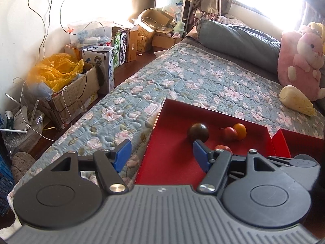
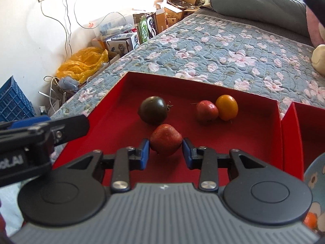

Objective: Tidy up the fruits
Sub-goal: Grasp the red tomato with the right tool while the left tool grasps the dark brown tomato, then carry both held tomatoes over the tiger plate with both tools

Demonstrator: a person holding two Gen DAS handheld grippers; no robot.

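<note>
**Ana:** Right wrist view had the right hand-held gripper (image 2: pixel 166 152) down inside the red tray (image 2: pixel 243 142) on the bed (image 2: pixel 213 46), with the red fruit (image 2: pixel 165 139) sitting squarely between its blue pads (image 2: pixel 144 152)!

**Ben:** Clamped on it?

**Ana:** The pads looked to be meeting its two sides, so I called it a grasp just taking hold, though the fruit was resting on the tray floor.

**Ben:** And the other hand?

**Ana:** The left hand-held gripper (image 1: pixel 161 154) hung spread wide and empty over the tray's near left edge. Nothing was between its pads.

**Ben:** What else lay in there?

**Ana:** A dark tomato (image 2: pixel 153 109) just behind the red fruit, and farther right a small apple (image 2: pixel 206 111) touching an orange fruit (image 2: pixel 226 107).

**Ben:** So how should that pick have gone?

**Ana:** My read was this: squeeze gently, since the skin looked soft and a hard pinch might bruise it or squirt it forward into the tomato. Keep the pads across its widest part, then lift straight up before carrying it anywhere. A second red tray (image 2: pixel 292 134) stood beside this one on the right, probably the destination.
</note>
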